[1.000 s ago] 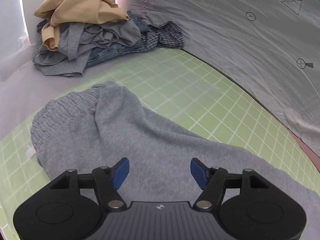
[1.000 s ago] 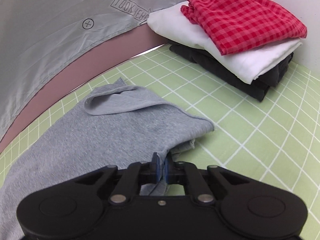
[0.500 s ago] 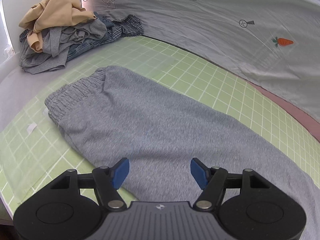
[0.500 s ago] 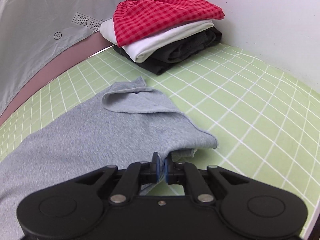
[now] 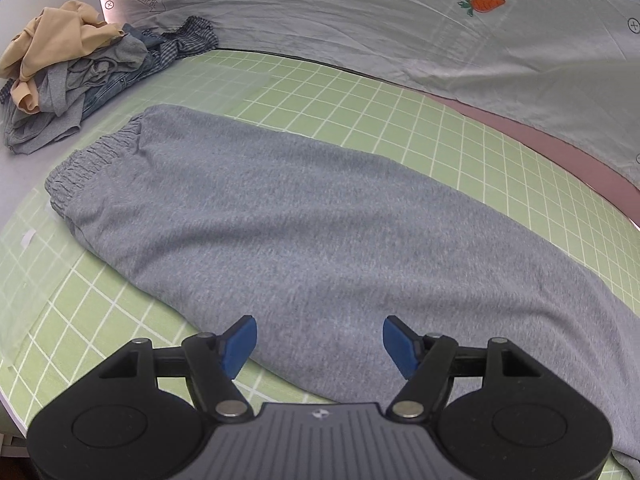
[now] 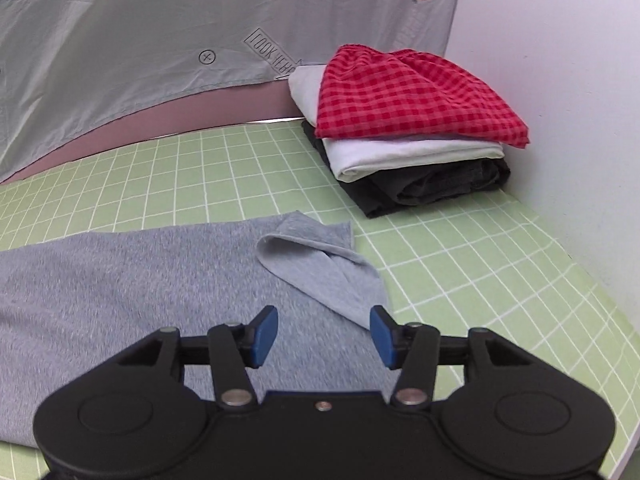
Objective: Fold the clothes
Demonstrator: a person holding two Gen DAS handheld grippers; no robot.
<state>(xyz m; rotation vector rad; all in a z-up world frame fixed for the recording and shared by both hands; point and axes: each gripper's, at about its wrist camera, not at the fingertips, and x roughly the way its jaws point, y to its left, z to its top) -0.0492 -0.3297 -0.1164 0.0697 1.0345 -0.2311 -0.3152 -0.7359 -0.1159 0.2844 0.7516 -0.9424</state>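
Only grey sweatpants (image 5: 304,216) on green mat (image 5: 360,92)

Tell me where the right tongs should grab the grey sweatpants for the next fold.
Probably the turned-over leg cuff of the grey sweatpants, approached from the near edge: its lifted fold gives the open right tongs an edge to pinch.

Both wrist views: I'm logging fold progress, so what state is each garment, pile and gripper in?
Grey sweatpants: spread flat on the green mat, hem corner flipped over.
Left gripper: jaws open, empty.
Right gripper: jaws open, empty.
Folded stack: neat, red checked piece on top.
Unfolded heap: crumpled.
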